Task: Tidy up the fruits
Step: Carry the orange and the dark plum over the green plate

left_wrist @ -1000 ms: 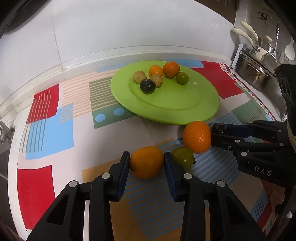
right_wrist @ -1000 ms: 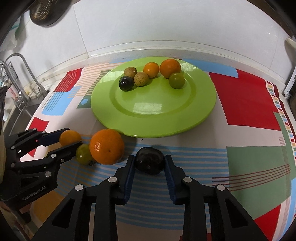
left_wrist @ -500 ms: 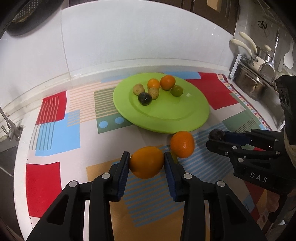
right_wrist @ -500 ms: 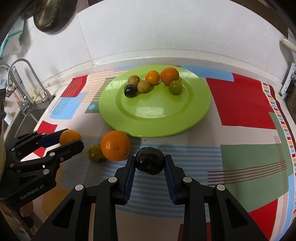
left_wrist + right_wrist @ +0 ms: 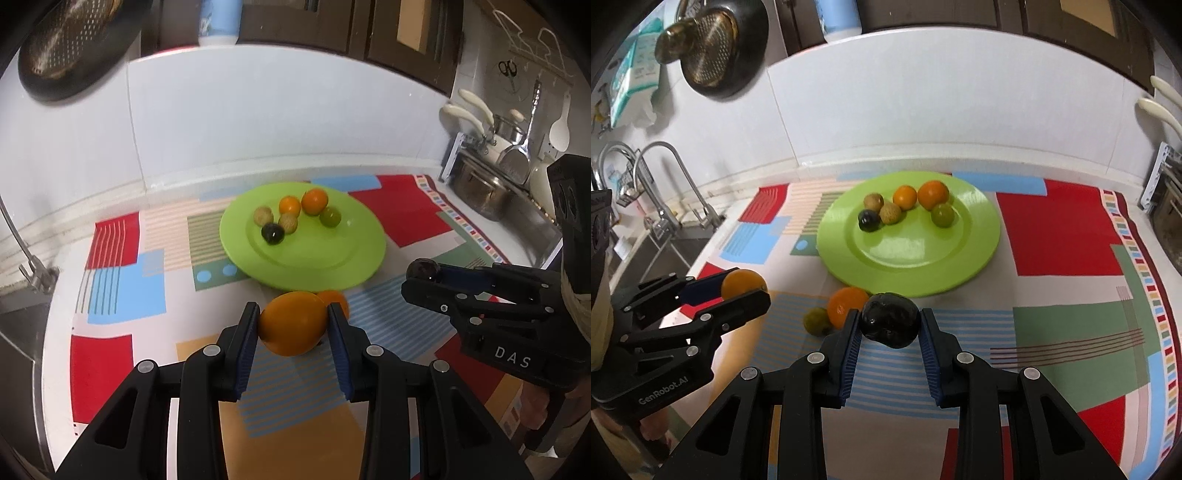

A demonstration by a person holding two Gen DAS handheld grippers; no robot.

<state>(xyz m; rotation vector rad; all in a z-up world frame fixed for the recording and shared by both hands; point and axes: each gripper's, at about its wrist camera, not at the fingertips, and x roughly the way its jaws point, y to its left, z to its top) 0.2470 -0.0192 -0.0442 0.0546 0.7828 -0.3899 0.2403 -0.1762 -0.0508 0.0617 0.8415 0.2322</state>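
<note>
While each pair of tongs is clenched on a fruit, neither load has reached the plate yet. The left gripper [image 5: 291, 325] grasps a yellow-orange fruit [image 5: 292, 322] between its blue pads, and the fruit hangs clear above the patterned cloth [image 5: 122, 291]. The right gripper [image 5: 889, 325] is clamped on a dark, wrinkled fruit [image 5: 889, 324], likewise lifted off the cloth. In the right wrist view the left tongs sit off to the left, with the orange fruit showing at their tips; in the left wrist view the right tongs stand to the right, with the dark fruit at their tips. Just beyond and below the right tongs, two pieces lie on the cloth: an orange [image 5: 846, 305] and, beside it to the left, a small green fruit [image 5: 816, 321]. From the left tongs only a sliver of that orange shows behind the held fruit. Farther ahead of both tongs lies the green plate [image 5: 975, 254], with six small fruits gathered at its far side: two orange, two tan, one green, one dark. By this showing the sorting is somewhat past halfway: six fruits are placed, two are in the air and probably bound for the plate, and two on the cloth await pickup. Setting the round fruits down gently matters, since they could roll across the smooth plate.
</note>
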